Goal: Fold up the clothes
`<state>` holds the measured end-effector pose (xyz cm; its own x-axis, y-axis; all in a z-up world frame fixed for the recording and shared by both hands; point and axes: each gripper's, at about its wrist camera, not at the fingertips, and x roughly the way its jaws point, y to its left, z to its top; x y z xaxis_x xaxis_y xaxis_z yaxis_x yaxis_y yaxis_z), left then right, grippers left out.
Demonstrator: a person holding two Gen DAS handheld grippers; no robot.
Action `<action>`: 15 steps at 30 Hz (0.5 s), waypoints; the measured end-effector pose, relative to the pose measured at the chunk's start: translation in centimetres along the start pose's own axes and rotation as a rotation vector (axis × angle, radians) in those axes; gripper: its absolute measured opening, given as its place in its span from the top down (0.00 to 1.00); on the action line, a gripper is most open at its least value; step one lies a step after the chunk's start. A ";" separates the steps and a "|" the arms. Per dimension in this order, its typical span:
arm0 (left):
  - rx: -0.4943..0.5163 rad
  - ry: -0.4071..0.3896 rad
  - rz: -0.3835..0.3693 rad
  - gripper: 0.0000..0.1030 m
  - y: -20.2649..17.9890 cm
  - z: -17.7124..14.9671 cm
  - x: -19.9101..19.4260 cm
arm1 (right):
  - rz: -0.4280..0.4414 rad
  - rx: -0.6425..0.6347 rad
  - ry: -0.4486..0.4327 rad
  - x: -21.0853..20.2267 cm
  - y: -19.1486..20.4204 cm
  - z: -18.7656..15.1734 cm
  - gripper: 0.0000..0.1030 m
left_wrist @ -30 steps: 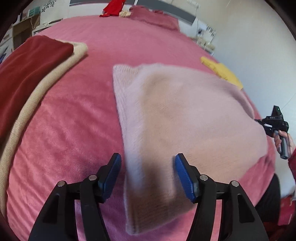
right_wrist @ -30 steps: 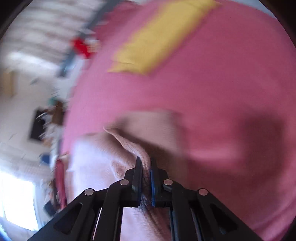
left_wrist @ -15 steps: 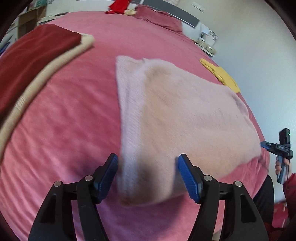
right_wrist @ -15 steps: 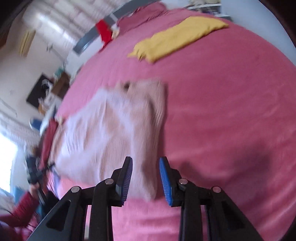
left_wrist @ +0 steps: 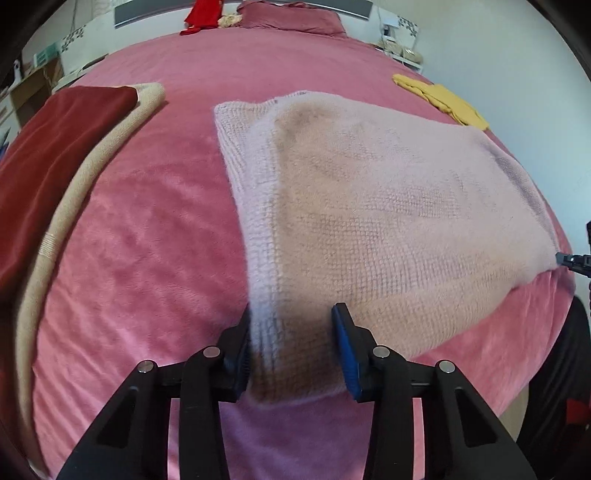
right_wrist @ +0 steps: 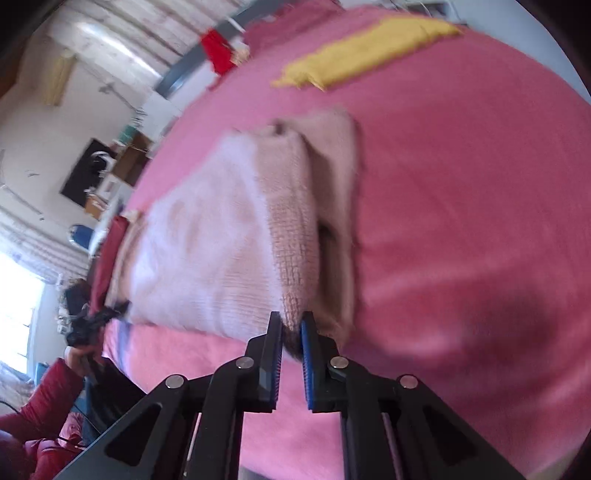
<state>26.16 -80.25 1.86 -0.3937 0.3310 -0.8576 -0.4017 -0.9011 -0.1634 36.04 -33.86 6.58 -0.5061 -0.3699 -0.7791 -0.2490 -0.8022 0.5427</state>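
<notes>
Looking along the left wrist view:
Bed: pink fleece cover [left_wrist: 155, 229] fills the frame.
Sweater: pale pink knit [left_wrist: 388, 206], folded, lying flat near the bed's front edge, running from mid-bed toward the right edge.
Left gripper [left_wrist: 295, 350]: jaws apart, straddling the sweater's near left corner; the cloth sits between the blue pads, which do not pinch it.
Right gripper [left_wrist: 574, 260]: only its tip shows at the frame's right, touching the sweater's right corner.
Stack: dark red cloth [left_wrist: 48, 158] on a beige knit [left_wrist: 74, 192], by the bed's left edge, well apart from the sweater.
Yellow garment [left_wrist: 443, 98]: by the right edge, beyond the sweater.
Red garment [left_wrist: 201, 14] and pillow [left_wrist: 291, 18]: at the bed's far end.

Looking along the right wrist view (blurred):
Right gripper [right_wrist: 291, 354]: jaws nearly together, pinching the sweater's [right_wrist: 221, 240] near corner; a folded layer edge runs away from the tips.
Left gripper [right_wrist: 99, 317]: at the sweater's opposite corner, held by a hand [right_wrist: 79, 356] with a red sleeve [right_wrist: 40, 402].
Yellow garment [right_wrist: 369, 51]: at the far side of the bed [right_wrist: 480, 221].
</notes>
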 end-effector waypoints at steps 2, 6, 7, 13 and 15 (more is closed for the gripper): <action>0.013 -0.002 -0.011 0.59 0.1 -0.2 -0.5 | 0.004 0.033 0.026 0.7 -1.8 -1.1 0.89; -0.041 -0.025 0.038 0.56 1.0 -0.2 -2.7 | -0.063 0.031 -0.064 -1.3 -1.0 0.8 0.74; -0.059 -0.074 0.070 0.56 1.0 -0.1 -3.7 | -0.068 0.014 -0.080 -1.2 -0.4 1.8 0.74; -0.011 -0.366 0.129 0.42 -4.7 3.4 -6.6 | -0.101 -0.089 -0.177 -0.6 3.3 7.7 0.73; 0.053 -0.338 0.075 0.41 -7.7 5.0 -4.2 | -0.111 -0.123 -0.210 -0.4 4.5 9.7 0.71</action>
<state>26.81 -73.35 9.17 -0.6721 0.3461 -0.6546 -0.3996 -0.9138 -0.0729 27.10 -32.83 12.38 -0.6444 -0.1813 -0.7429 -0.2169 -0.8882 0.4049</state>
